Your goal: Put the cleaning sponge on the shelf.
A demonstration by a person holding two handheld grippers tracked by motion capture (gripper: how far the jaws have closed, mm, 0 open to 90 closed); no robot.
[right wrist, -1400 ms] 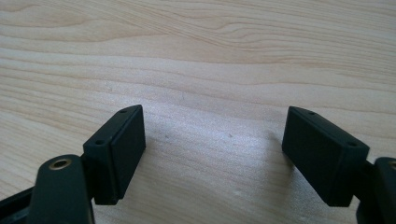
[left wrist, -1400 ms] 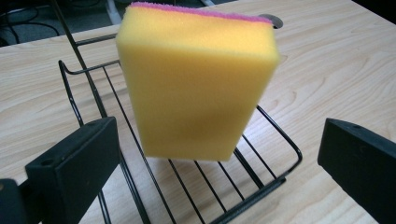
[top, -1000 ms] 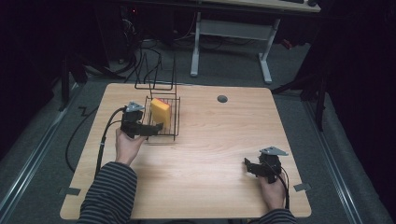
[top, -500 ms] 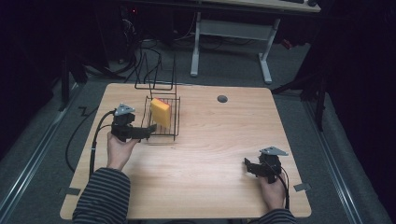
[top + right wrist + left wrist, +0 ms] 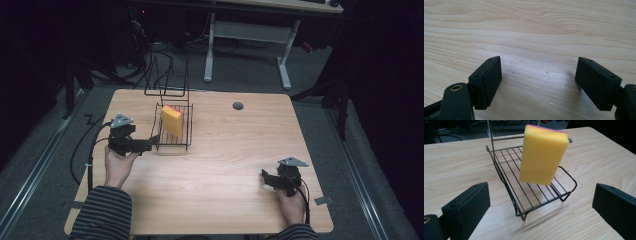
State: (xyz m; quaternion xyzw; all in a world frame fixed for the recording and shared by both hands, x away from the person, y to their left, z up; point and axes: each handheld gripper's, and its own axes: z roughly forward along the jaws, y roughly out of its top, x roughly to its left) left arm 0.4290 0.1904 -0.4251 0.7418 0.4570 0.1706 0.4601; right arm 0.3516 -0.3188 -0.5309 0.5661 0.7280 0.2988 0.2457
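Dark floor and cables ring our wooden table (image 5: 225, 165). Our left gripper (image 5: 145, 145) has just narrowed its jaws a little, yet they stand wide with nothing between them. Straight ahead of it, just beyond the tips, the wire rack (image 5: 534, 192) holds the yellow sponge (image 5: 542, 155), propped on end, long axis rising, its broad face toward us. Our right gripper (image 5: 266, 178) sits well apart near the table's right side, jaws wide over bare wood, so the left is clearly nearer.

The sponge (image 5: 543, 155) is soft yellow foam, the rack (image 5: 534, 192) shiny black wire, the table (image 5: 456, 167) smooth pale wood.
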